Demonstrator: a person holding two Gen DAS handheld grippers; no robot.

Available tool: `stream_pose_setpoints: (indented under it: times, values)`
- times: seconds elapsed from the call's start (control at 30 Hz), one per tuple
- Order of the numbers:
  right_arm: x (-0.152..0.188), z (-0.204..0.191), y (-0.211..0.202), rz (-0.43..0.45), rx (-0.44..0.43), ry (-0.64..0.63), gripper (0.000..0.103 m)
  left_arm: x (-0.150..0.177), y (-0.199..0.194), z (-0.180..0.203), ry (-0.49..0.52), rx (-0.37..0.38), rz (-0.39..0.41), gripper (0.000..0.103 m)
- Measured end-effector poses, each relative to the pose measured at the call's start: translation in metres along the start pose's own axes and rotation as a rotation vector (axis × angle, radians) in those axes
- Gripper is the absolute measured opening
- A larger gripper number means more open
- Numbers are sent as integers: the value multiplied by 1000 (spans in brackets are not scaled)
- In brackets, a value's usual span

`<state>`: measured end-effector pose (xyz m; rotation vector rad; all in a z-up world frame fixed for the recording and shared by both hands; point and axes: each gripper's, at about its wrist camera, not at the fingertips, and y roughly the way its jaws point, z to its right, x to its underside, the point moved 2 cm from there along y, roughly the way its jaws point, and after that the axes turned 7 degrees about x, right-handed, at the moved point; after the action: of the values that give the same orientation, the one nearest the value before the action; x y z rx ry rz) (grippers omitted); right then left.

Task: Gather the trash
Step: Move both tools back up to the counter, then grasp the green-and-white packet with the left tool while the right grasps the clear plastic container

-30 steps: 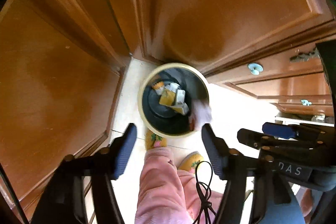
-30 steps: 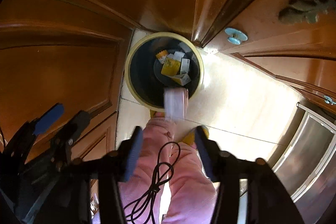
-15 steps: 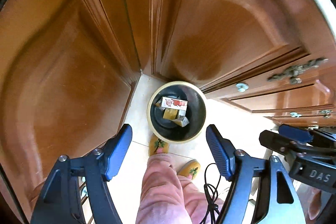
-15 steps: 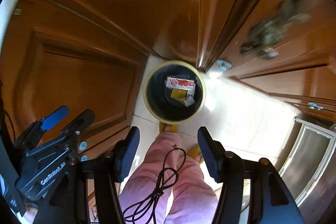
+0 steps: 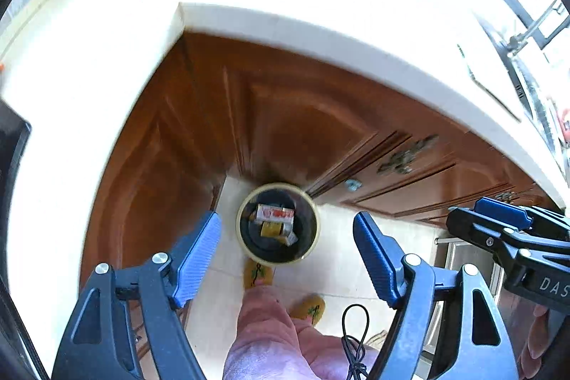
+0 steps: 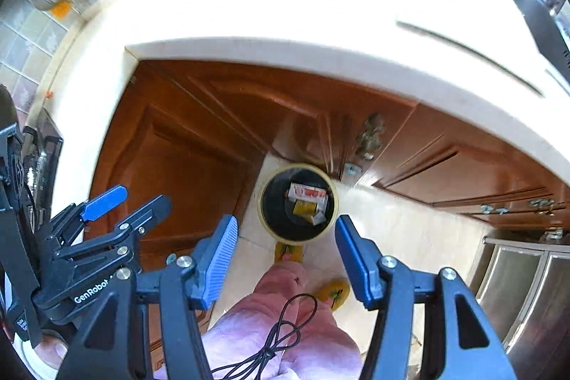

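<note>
A round bin with a cream rim (image 5: 243, 237) (image 6: 262, 212) stands far below on the floor, in the corner of the brown cabinets. In it lie a red-and-white carton (image 5: 275, 212) (image 6: 307, 193), a yellow packet (image 5: 272, 229) (image 6: 302, 208) and other scraps. My left gripper (image 5: 286, 219) hangs high above the bin, pointing steeply down; its jaws are opening with nothing between them. Beside it, my right gripper (image 6: 286, 221) stands open and holds nothing.
A white countertop (image 5: 320, 34) (image 6: 285, 52) juts out over the brown cabinet doors (image 5: 285, 116), with small items at its back. A person's pink trouser leg (image 5: 270, 326), yellow slippers (image 5: 258, 273) and a dangling black cable (image 5: 352, 337) are below. A steel appliance front (image 6: 516, 284) is at right.
Both grippers have risen well above the bin, which now looks smaller, and the countertop has come into view. A pale piece fell into the bin; the red-and-white carton now lies on top.
</note>
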<state>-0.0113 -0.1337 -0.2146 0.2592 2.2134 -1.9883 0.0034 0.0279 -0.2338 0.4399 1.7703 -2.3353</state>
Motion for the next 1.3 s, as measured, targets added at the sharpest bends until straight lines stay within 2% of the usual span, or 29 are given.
stream_pose_setpoints:
  times: [0.17, 0.4, 0.57, 0.73, 0.87, 0.97, 1.07, 1.3]
  values:
    - [-16, 5, -30, 62, -3, 1, 58, -23, -32, 27, 61, -10, 61, 80]
    - [-51, 24, -57, 135, -7, 42, 58, -89, -61, 46, 104, -24, 160, 83]
    - [-91, 32, -75, 168, -14, 65, 58, -138, -62, 47, 130, -27, 203, 83]
    - [-140, 34, -83, 206, -35, 112, 58, -190, -49, 37, 144, -12, 214, 83]
    - [-185, 32, -73, 218, -57, 177, 58, -218, -33, 21, 146, -15, 238, 83]
    - [-215, 33, -55, 204, -113, 263, 58, -241, -14, 7, 152, -8, 240, 83]
    - [-243, 33, -34, 181, -169, 335, 58, -260, 4, -2, 162, -31, 239, 83]
    - [-305, 26, 17, 130, -232, 391, 58, -292, 40, -21, 118, -50, 207, 83]
